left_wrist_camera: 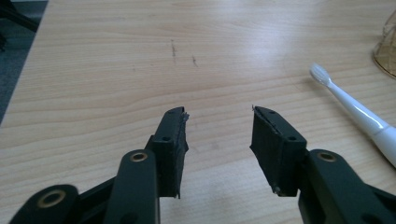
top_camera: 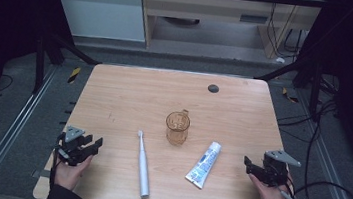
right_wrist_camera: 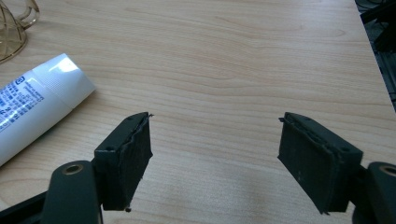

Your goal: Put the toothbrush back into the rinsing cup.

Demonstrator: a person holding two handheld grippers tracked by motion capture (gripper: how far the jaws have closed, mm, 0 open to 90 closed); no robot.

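Note:
A clear amber cup (top_camera: 177,127) with a handle stands upright near the middle of the wooden table (top_camera: 130,89). A white toothbrush (top_camera: 142,163) lies to its front left, bristles pointing away from me. A white toothpaste tube (top_camera: 204,163) lies to the cup's front right, cap end toward the cup. My left gripper (top_camera: 89,146) rests at the table's front left, open, nothing between its jaws (left_wrist_camera: 219,114); the toothbrush head (left_wrist_camera: 322,74) lies to its right. My right gripper (top_camera: 251,167) sits at the front right, open and empty (right_wrist_camera: 215,119), with the tube's cap (right_wrist_camera: 56,81) to its left.
A small dark round disc (top_camera: 213,88) sits near the table's far edge. Black frame bars (top_camera: 69,47) and cables (top_camera: 325,192) surround the table on a grey floor. A pale cabinet (top_camera: 214,13) stands beyond the far edge.

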